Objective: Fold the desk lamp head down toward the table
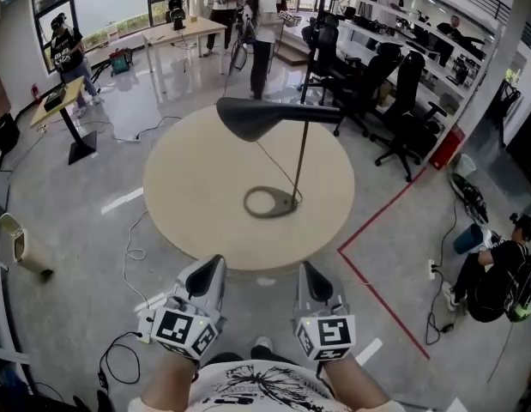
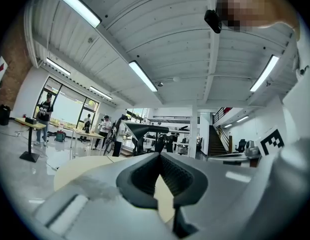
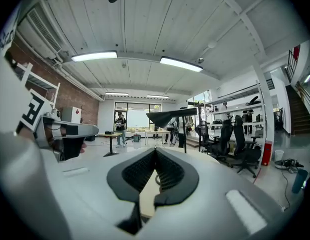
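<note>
A black desk lamp stands on the round beige table (image 1: 196,187). Its ring base (image 1: 269,202) rests right of the table's middle, a thin stem (image 1: 301,157) rises from it, and the flat dark head (image 1: 256,115) reaches out level to the left, high above the tabletop. The head also shows in the left gripper view (image 2: 142,129) and the right gripper view (image 3: 167,117). My left gripper (image 1: 215,266) and right gripper (image 1: 308,271) hover side by side at the table's near edge, well short of the lamp. Both are shut with nothing between the pads.
Black office chairs (image 1: 402,101) stand behind and right of the table. Red tape (image 1: 377,221) marks the floor at the right. Cables (image 1: 132,247) trail over the floor at the left. Several people stand at desks (image 1: 175,33) in the back; another person (image 1: 505,273) sits low at the right.
</note>
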`<state>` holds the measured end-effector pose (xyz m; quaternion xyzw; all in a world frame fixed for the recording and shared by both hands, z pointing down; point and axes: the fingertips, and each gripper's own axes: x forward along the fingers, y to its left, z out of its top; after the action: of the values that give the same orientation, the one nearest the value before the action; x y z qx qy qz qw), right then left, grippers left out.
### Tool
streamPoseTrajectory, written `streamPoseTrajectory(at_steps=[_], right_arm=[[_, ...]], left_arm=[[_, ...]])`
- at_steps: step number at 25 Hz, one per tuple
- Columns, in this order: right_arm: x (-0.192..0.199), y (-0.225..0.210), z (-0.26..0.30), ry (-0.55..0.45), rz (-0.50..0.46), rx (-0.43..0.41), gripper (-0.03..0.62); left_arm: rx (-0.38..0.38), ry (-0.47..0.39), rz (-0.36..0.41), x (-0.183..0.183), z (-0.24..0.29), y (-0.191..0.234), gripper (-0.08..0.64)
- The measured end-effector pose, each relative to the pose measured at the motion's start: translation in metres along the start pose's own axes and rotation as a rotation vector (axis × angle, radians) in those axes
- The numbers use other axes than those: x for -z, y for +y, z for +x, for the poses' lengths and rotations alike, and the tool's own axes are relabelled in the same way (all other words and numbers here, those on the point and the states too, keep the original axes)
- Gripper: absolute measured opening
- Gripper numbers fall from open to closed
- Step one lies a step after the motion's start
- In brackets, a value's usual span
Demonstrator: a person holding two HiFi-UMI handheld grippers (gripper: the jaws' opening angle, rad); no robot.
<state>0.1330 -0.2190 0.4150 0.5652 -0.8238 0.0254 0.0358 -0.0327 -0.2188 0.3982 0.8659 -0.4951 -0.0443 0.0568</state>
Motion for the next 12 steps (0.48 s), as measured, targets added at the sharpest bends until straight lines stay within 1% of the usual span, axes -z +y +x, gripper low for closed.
streamPoseTrajectory(at_steps=[6,9,12], right_arm=[[-0.002,-0.031,0.039,0.011,-0.014,0.011,0.008],[-0.002,-0.037,0.058,0.019,-0.018,0.004,0.008],[-0.005,-0.038,0.080,0.023,-0.020,0.008,0.008]], left_arm=[[-0.020,-0.002,-0.006,-0.002,0.035,0.014,0.006],[-0.030,0.001,-0.013,-0.003,0.052,0.025,0.006],[-0.014,-0.001,-0.017,-0.009,0.070,0.040,0.006]])
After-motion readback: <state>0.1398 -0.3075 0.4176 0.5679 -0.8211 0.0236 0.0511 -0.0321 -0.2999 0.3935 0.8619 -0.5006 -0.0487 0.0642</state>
